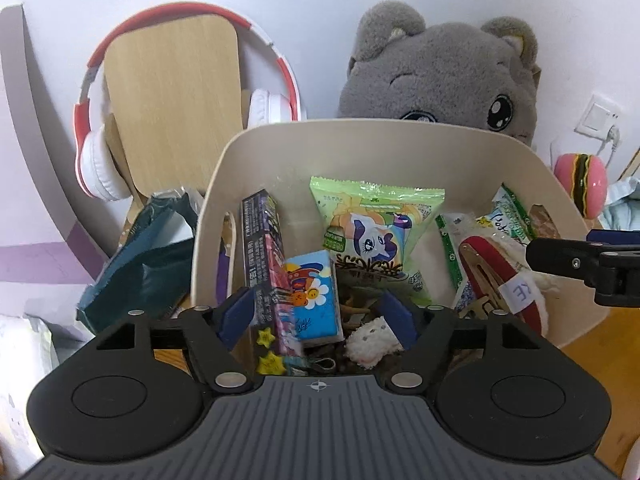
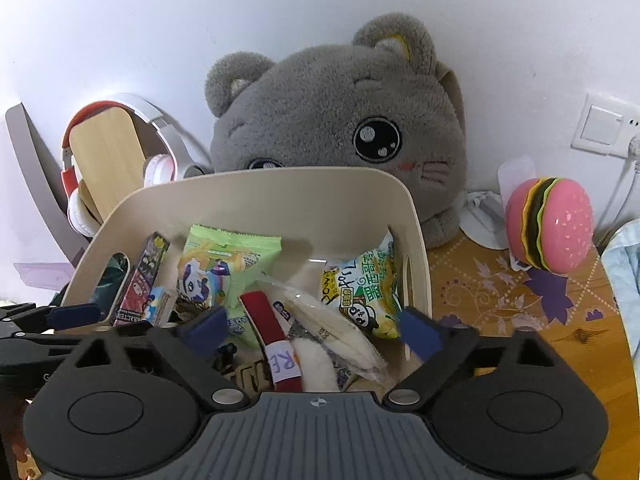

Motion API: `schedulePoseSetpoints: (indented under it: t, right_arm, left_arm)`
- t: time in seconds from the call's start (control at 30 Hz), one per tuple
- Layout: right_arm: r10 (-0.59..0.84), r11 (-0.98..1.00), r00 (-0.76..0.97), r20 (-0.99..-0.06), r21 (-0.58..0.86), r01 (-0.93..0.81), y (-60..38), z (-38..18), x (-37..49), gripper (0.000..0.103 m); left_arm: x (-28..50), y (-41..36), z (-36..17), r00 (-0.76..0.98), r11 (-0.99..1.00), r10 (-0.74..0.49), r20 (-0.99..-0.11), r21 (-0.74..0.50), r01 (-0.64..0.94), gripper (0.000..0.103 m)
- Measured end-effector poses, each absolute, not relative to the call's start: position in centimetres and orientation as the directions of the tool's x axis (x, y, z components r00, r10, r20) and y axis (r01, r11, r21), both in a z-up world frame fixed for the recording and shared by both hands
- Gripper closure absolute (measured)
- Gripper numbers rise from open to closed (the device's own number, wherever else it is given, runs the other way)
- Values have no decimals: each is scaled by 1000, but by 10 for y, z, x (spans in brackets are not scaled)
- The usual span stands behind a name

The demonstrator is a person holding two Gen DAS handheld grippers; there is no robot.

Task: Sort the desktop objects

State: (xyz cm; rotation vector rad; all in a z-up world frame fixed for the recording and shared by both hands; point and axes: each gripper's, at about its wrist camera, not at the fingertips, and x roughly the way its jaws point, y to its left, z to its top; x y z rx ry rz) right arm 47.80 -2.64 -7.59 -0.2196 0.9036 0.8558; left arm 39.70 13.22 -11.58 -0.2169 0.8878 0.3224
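A beige plastic bin (image 1: 360,136) (image 2: 280,192) holds several small items: a green pony snack bag (image 1: 376,236) (image 2: 224,264), a dark purple box (image 1: 264,256) (image 2: 140,280), a blue tissue pack (image 1: 314,296), a red hair clip (image 1: 504,280) (image 2: 272,328), a green-and-white snack packet (image 2: 360,292) and a clear wrapped bun (image 2: 332,324). My left gripper (image 1: 316,316) is open and empty over the bin's left half. My right gripper (image 2: 312,330) is open and empty over the bin's right half; its arm shows in the left wrist view (image 1: 580,268).
A grey plush cat (image 1: 436,72) (image 2: 340,132) sits behind the bin against the wall. Red-and-white headphones (image 1: 96,148) (image 2: 76,196) hang on a wooden stand (image 1: 172,100). A dark green bag (image 1: 140,260) lies left of the bin. A pink burger toy (image 2: 548,224) stands on the patterned wooden desk (image 2: 500,304).
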Motion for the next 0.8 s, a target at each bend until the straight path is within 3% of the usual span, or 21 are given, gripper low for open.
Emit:
schedulePoseSetpoints:
  t: [0.8]
  right_arm:
    - [578,635,389,-717,95,-767,-51,-10,404,0]
  left_arm:
    - [325,107,-38,653,948,199,-731,-27,-318,30]
